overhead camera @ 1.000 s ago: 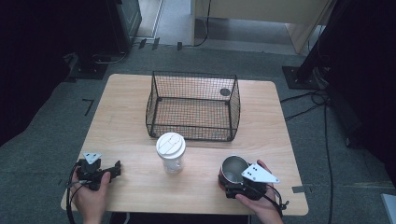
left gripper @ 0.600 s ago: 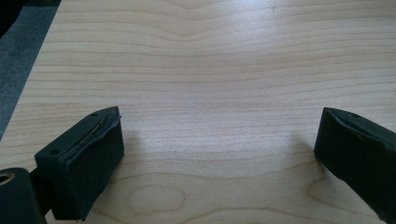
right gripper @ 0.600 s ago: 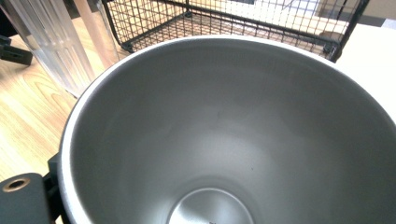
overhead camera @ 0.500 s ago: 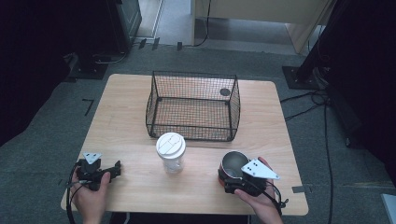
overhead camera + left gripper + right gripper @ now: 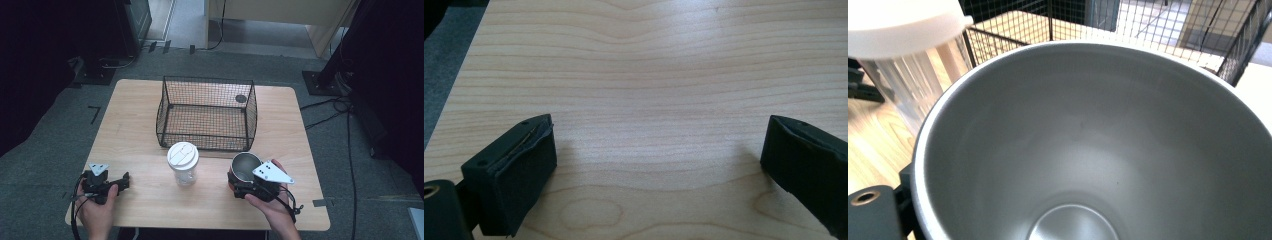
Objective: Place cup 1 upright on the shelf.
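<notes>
A steel cup (image 5: 245,166) is held off the table at the front right, with my right gripper (image 5: 239,181) shut on its near wall. In the right gripper view its empty, shiny inside (image 5: 1088,150) is very close. A clear plastic cup with a white lid (image 5: 183,160) stands upright at the front middle, left of the steel cup, and its side (image 5: 908,75) is at the upper left of the right gripper view. My left gripper (image 5: 122,181) rests at the front left corner, open, with bare wood between its pads (image 5: 519,165).
A black wire basket (image 5: 205,141) with an open top stands mid-table behind both cups, and its mesh (image 5: 1128,25) is just beyond the steel cup. A small dark disc (image 5: 241,98) lies at its back right corner. The wooden table (image 5: 150,200) ends close behind both hands.
My right gripper has risen with the steel cup and drifted slightly towards the basket. The left gripper and the plastic cup have stayed put.
</notes>
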Demonstrator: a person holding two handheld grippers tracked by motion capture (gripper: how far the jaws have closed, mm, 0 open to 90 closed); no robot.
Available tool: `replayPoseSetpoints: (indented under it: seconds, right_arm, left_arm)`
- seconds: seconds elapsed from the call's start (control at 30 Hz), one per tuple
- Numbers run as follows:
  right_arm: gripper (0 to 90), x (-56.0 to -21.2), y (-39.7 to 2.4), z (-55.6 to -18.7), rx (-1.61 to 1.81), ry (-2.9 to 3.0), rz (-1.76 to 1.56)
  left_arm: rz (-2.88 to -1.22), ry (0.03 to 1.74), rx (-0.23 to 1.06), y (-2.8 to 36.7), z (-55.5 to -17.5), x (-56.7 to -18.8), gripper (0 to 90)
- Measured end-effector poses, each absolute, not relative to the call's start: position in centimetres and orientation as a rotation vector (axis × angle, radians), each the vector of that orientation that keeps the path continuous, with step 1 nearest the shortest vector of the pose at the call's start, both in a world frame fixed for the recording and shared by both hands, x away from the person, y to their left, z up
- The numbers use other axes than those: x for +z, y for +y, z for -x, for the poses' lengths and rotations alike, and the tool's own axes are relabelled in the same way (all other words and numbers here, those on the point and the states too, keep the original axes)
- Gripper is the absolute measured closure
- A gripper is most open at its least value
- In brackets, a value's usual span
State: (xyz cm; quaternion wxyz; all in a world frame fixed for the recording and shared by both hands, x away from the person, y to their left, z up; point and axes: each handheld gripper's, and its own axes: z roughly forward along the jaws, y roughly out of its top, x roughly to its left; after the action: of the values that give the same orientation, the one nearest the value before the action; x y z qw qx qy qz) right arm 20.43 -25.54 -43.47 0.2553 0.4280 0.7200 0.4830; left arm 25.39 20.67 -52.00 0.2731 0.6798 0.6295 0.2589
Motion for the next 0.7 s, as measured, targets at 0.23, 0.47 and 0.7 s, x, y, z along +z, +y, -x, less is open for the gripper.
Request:
replayPoseSetpoints:
  seconds: [0.23, 0.47, 0.7]
  right_arm:
    - [7.0, -42.4, -25.1, -21.1, 1.313, 1.943, -1.152]
    - [7.1, -41.6, -24.8, -21.7, 1.313, 1.923, -1.155]
    - [7.1, -40.0, -24.7, -22.6, 1.316, 1.89, -1.154]
  left_arm:
    - [-1.829, 1.694, 0.697, 20.7, -25.4, -52.0, 1.9]
    - [-1.829, 1.694, 0.696, 20.7, -25.4, -52.0, 1.9]
    - [-1.826, 1.694, 0.697, 20.7, -25.4, -52.0, 1.9]
